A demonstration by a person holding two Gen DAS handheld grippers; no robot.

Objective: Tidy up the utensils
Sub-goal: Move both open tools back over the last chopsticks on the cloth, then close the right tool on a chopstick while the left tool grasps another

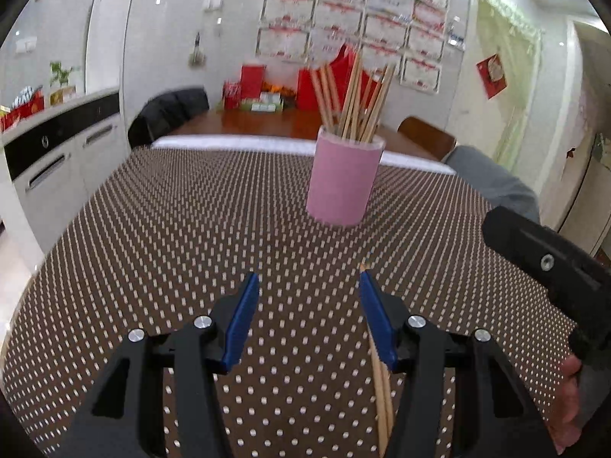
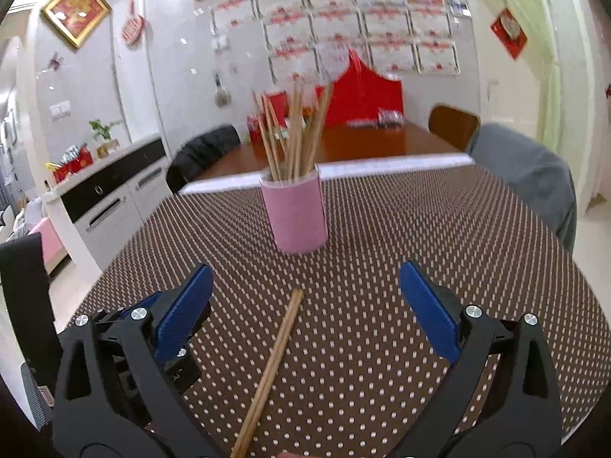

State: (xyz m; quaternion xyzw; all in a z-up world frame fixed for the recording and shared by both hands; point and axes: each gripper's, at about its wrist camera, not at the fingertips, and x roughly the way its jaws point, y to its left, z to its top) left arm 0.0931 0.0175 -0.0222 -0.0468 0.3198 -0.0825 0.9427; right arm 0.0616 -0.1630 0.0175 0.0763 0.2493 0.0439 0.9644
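Both grippers gape wide — left gripper (image 1: 308,286), right gripper (image 2: 305,282); 2 loose chopsticks (image 2: 273,362) lie at 6 o'clock from the pink cup (image 2: 297,213).

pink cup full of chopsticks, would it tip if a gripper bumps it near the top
The tall pink cylindrical cup probably tips fairly easily: it looks narrow for its height. The bundle of wooden chopsticks leans outward well above the rim, likely raising its balance point. The dotted brown tablecloth may grip the base, favouring toppling over sliding.

No lettering can be read in either view: the certificates (image 1: 343,19) papering the wall and the red hanging sign (image 2: 509,34) are too blurred to make out
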